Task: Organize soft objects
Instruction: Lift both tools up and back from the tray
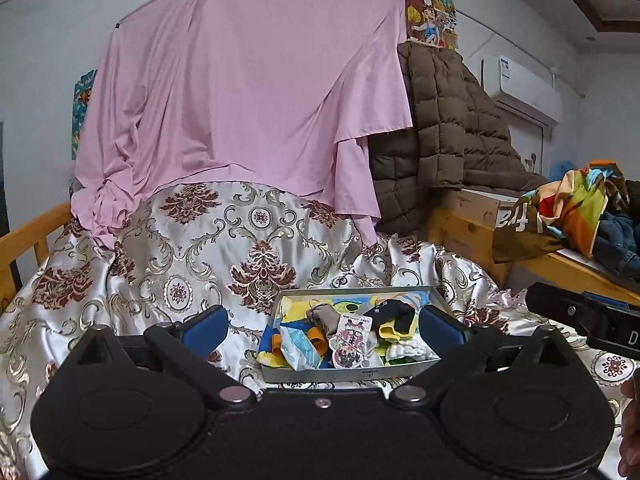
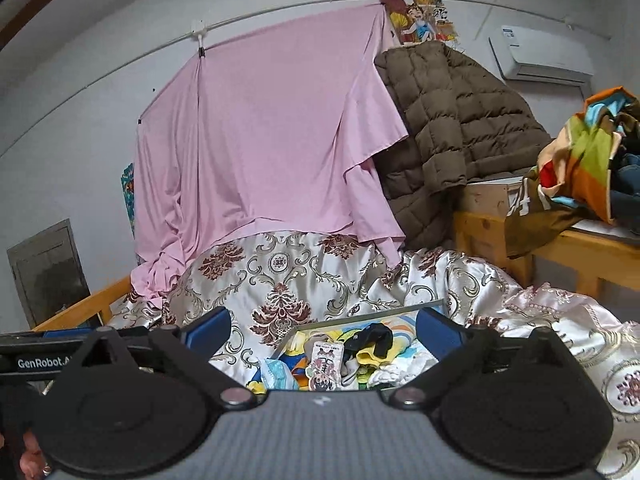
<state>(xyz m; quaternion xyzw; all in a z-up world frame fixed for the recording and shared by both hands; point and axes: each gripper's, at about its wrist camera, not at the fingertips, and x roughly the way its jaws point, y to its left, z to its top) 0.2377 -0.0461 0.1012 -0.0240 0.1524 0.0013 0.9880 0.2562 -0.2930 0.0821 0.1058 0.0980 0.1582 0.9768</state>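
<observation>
A grey metal tray [image 1: 352, 374] lies on the patterned bedspread and holds several small soft items: a black sock [image 1: 394, 314], a yellow cloth, a grey sock and a packet with a cartoon label [image 1: 352, 338]. My left gripper [image 1: 324, 326] hovers just in front of the tray, open, with nothing pinched between its blue pads [image 1: 204, 328]. In the right wrist view the same tray [image 2: 372, 312] shows with the black sock [image 2: 372, 340] on top. My right gripper [image 2: 322, 330] is open too, its jaws wide apart over the tray's near side, holding nothing.
A silver floral bedspread [image 1: 224, 248] covers the bed. A pink sheet [image 1: 248, 92] hangs behind it, with a brown quilted coat [image 1: 444, 120] to its right. A wooden frame [image 1: 464, 224] carries a pile of colourful clothes [image 1: 576, 204]. The other gripper's body [image 1: 580, 316] juts in at right.
</observation>
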